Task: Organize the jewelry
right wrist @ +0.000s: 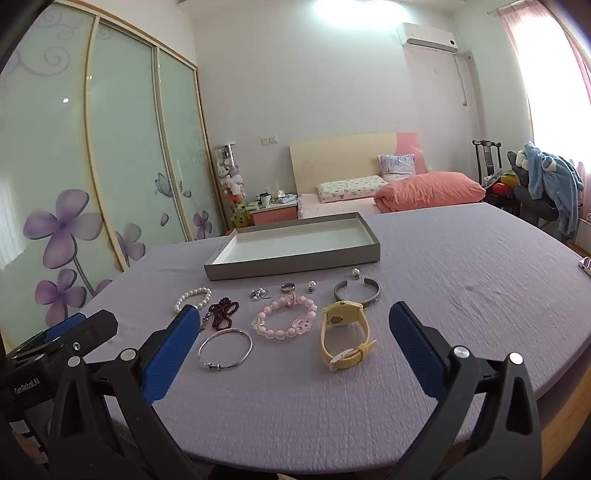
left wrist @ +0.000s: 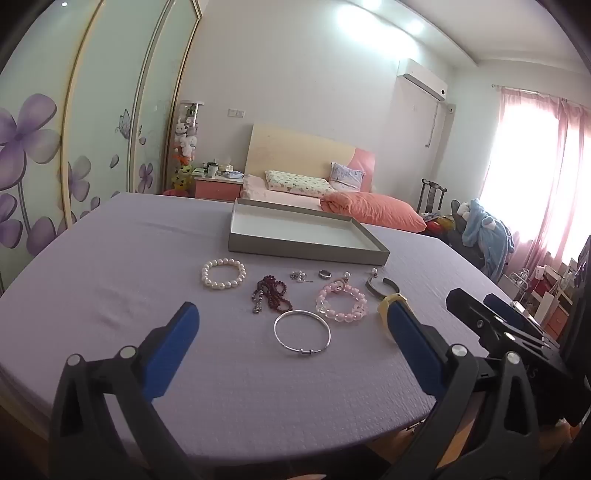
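We see bright daylight flooding in from the curtained window [left wrist: 532, 177] on the right, blown out to near white, plus ceiling light glare [right wrist: 343, 11] overhead in both views. Shadows on the purple tablecloth [right wrist: 461, 266] are soft and faint; the wardrobe doors [right wrist: 122, 140] show small light reflections. Strong fisheye bending and dark vignetting at the edges, with overall slightly soft, hazy focus.

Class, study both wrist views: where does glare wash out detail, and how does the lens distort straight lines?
Left wrist view: the window blows out white behind the pink curtains, and the wardrobe doors bow into curves. Right wrist view: a ceiling light flares at the top edge, and the purple table edge curves like a barrel.
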`<state>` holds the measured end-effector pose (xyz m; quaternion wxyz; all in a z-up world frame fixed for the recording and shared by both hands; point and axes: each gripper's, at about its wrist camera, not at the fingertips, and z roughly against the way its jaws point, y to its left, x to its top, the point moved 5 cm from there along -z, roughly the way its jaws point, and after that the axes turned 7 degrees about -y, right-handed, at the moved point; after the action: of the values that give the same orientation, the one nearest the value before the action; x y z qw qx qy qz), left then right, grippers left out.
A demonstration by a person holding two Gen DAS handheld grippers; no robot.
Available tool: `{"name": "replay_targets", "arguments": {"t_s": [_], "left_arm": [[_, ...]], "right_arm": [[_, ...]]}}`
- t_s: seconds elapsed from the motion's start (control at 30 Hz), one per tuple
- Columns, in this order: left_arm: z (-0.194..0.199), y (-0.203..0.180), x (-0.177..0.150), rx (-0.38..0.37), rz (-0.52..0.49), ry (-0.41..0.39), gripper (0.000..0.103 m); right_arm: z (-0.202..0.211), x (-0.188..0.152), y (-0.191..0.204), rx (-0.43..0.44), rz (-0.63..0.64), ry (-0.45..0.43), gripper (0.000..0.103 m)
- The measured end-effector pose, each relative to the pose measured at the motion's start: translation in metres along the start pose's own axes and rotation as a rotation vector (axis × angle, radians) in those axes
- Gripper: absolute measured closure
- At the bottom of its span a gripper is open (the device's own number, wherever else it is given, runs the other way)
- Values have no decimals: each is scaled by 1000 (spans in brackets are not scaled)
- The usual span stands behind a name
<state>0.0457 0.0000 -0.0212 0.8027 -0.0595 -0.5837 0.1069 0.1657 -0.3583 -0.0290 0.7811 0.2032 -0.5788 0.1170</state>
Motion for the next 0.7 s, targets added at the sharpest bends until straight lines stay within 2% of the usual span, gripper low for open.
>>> {"name": "replay_targets", "arguments": {"t_s": [0.7], "left_arm": [[0, 0, 0, 7, -11, -3, 2]], "right_arm": [[0, 0, 0, 4, -7, -4, 1]]}}
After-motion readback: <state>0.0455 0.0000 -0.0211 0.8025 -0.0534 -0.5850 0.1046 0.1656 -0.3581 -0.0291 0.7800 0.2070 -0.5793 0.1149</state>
